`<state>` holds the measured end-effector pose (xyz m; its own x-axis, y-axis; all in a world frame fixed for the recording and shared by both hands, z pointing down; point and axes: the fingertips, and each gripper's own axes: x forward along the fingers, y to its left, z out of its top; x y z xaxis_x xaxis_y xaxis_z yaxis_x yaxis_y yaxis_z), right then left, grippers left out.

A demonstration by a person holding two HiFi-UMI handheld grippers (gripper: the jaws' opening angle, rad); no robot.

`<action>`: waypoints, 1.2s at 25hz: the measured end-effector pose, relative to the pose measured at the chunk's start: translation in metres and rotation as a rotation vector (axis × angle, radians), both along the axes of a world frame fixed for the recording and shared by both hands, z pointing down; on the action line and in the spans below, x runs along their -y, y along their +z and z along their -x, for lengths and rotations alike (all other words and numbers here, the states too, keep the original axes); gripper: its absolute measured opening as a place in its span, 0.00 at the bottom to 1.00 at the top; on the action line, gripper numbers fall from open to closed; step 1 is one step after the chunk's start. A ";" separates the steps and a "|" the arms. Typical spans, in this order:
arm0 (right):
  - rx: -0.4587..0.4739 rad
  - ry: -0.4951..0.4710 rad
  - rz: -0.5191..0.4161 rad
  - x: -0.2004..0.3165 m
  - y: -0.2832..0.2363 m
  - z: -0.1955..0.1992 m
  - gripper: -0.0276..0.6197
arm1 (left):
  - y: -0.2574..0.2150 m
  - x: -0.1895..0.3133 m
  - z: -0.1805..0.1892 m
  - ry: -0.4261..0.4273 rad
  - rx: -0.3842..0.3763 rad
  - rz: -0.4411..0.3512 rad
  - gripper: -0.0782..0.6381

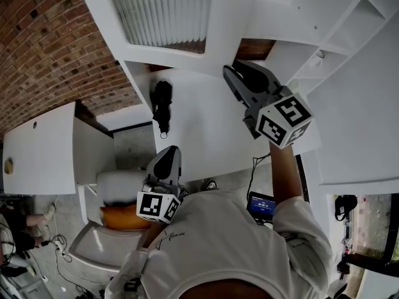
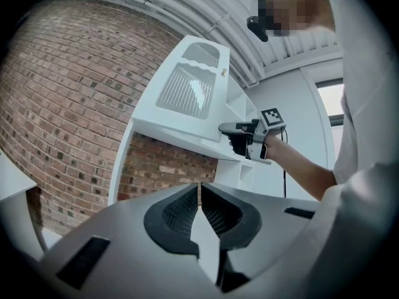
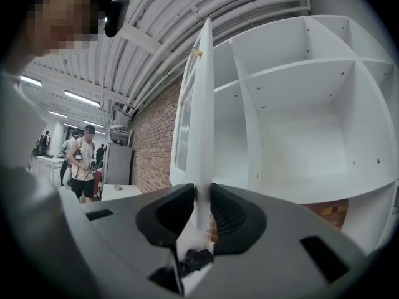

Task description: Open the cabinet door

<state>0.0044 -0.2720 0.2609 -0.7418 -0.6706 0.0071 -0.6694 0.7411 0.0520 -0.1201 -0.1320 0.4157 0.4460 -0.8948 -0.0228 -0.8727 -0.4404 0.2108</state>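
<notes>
In the head view, the cabinet door [image 1: 218, 23], with its ribbed glass pane, already stands swung out from the cabinet [image 1: 336, 30]. The right gripper [image 1: 235, 72] is raised on an outstretched arm to the door's lower edge. We judge that this edge is used because it is the part within easy reach. The left gripper [image 1: 169, 156] hangs low, close to the person's body. One hand seems enough to swing the door, so this one is likely kept out of its path.

In the left gripper view, the left gripper's jaws meet at their tips with nothing between them. That fits an idle tool. Past them we see the door from its outer face, with a small knob [image 2: 223, 72] high up and a brick wall [image 2: 62, 104] behind. The right gripper is at the door's bottom edge.

In the right gripper view, the door stands edge-on between the jaws. Both pads are pressed against its two faces, so the panel is pinched like a sheet. We think such a clamp lets the hand push or pull the door either way. To the right, the bare shelves [image 3: 299, 104] are fully exposed, so we judge that the opening is nearly finished.
</notes>
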 end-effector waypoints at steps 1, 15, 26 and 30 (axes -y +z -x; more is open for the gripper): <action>-0.003 -0.002 -0.001 -0.001 0.000 0.001 0.18 | 0.000 0.000 0.000 -0.001 -0.001 0.000 0.15; 0.014 -0.048 0.000 -0.024 0.000 0.006 0.16 | 0.001 -0.002 -0.002 0.002 0.001 0.003 0.15; 0.009 -0.110 0.005 -0.048 0.000 0.016 0.15 | 0.000 -0.004 -0.004 0.013 0.003 0.000 0.15; -0.011 -0.142 -0.007 -0.061 0.000 0.021 0.15 | 0.000 -0.006 -0.006 0.021 0.009 0.002 0.15</action>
